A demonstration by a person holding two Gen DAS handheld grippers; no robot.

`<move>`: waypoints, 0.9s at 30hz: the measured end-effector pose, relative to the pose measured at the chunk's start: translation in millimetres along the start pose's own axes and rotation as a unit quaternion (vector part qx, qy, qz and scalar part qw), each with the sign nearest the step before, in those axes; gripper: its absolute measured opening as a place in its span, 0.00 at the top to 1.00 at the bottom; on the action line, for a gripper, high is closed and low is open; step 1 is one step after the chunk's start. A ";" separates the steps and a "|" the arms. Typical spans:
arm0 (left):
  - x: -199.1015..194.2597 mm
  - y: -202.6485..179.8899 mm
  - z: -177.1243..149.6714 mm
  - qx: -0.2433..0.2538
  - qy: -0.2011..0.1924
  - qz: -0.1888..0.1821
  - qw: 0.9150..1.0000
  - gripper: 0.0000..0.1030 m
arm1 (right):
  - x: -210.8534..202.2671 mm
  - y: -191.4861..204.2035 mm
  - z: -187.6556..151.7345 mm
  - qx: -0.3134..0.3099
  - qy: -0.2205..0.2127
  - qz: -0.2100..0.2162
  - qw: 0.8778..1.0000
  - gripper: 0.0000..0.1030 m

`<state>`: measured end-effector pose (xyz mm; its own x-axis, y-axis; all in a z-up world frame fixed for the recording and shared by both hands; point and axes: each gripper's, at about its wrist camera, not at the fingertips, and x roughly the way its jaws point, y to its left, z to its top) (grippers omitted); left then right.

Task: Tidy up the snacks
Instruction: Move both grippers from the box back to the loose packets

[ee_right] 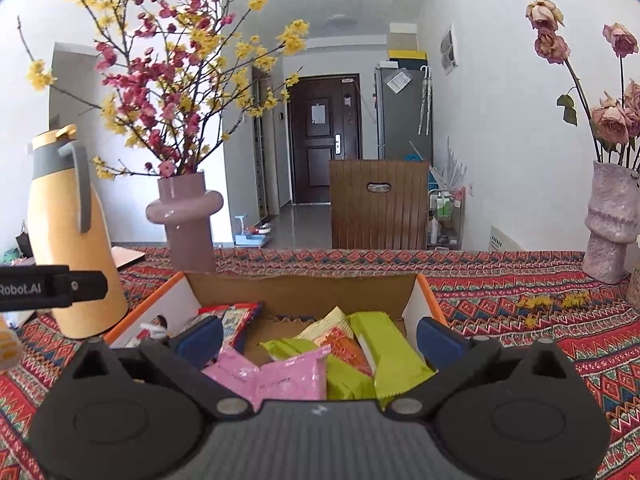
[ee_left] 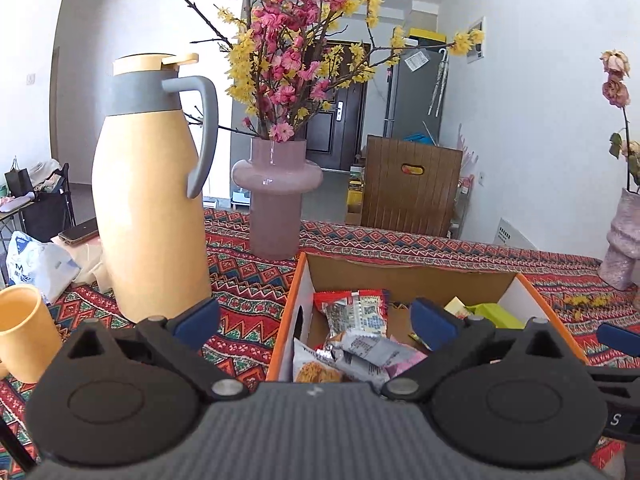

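While both tools gape empty, snack packets fill the box

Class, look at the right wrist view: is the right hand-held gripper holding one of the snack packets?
No: the right hand-held gripper stands wide open above the cardboard box, its pads clear of the pink packet.

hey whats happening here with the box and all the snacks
A person is sorting snacks with a claw in each hand. The left claw and right claw both hang open and empty over a cardboard box on the patterned tablecloth. Pink packets, green packets and silver packets already lie inside.
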<state>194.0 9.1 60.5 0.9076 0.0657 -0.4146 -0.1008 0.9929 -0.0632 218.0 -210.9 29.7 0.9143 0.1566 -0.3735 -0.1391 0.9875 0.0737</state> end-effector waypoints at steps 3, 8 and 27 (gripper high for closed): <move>-10.0 3.4 -6.3 0.008 0.004 -0.004 1.000 0.00 | -10.2 1.5 -6.8 -0.002 0.009 0.006 1.000 0.00; -20.3 13.5 -22.2 0.017 0.019 -0.006 1.000 0.00 | -23.3 0.3 -20.4 -0.004 0.027 0.007 1.000 0.00; 3.4 44.3 -92.7 0.033 0.076 0.000 0.997 0.00 | -22.0 -3.8 -67.7 -0.018 0.106 -0.003 0.994 0.00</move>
<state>154.9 44.0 -27.9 0.8349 0.0553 -0.5477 -0.0696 0.9976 -0.0053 172.7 -217.1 -25.0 0.8146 0.1467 -0.5612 -0.1515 0.9877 0.0384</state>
